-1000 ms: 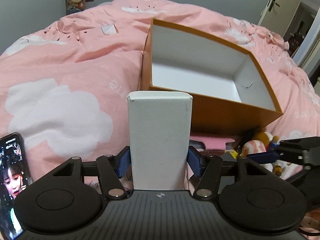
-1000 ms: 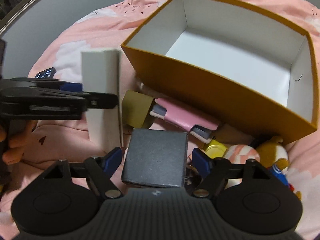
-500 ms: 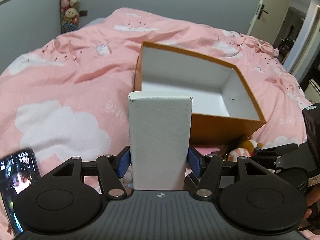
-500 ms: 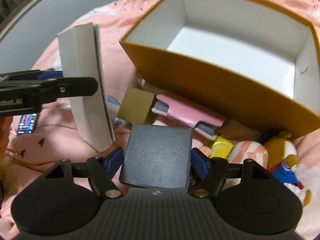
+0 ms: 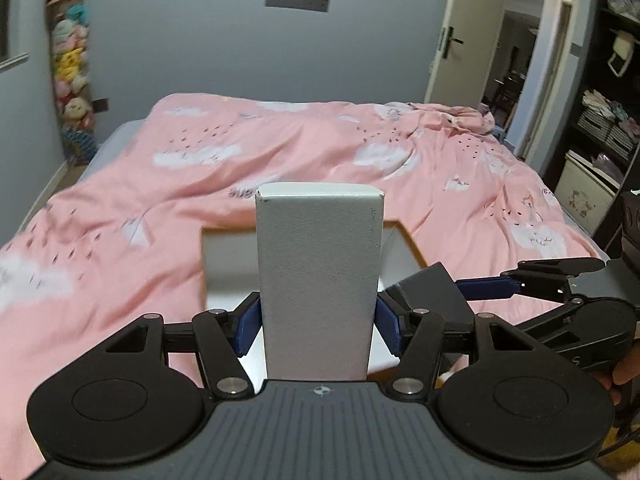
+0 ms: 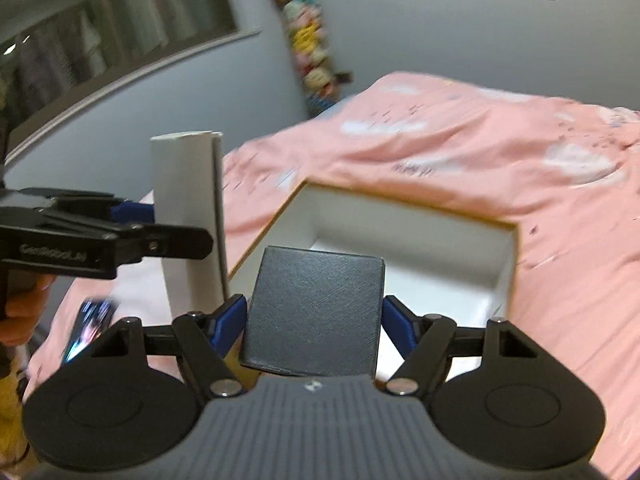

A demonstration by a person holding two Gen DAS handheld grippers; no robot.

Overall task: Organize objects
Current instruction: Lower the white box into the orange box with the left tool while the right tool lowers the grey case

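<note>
Gripping a tall white box upright between the blue fingers of your left gripper, you are holding it above the pink bed. Your right gripper is clamping a dark grey box at your 3 o'clock, its fingers pressing both sides, while the open orange box is sitting on the bed at 12 o'clock beyond both.

1. Plain grey-blue painted wall behind, bearing a small dark rectangular plate.
2. Wide bed under a pink cloud-printed duvet.
3. Tall column of stacked colourful plush toys in the left corner.
4. Cream door ajar at right, beside dark open shelving with folded clothes.
5. Long grey-framed window on the side wall.
</note>
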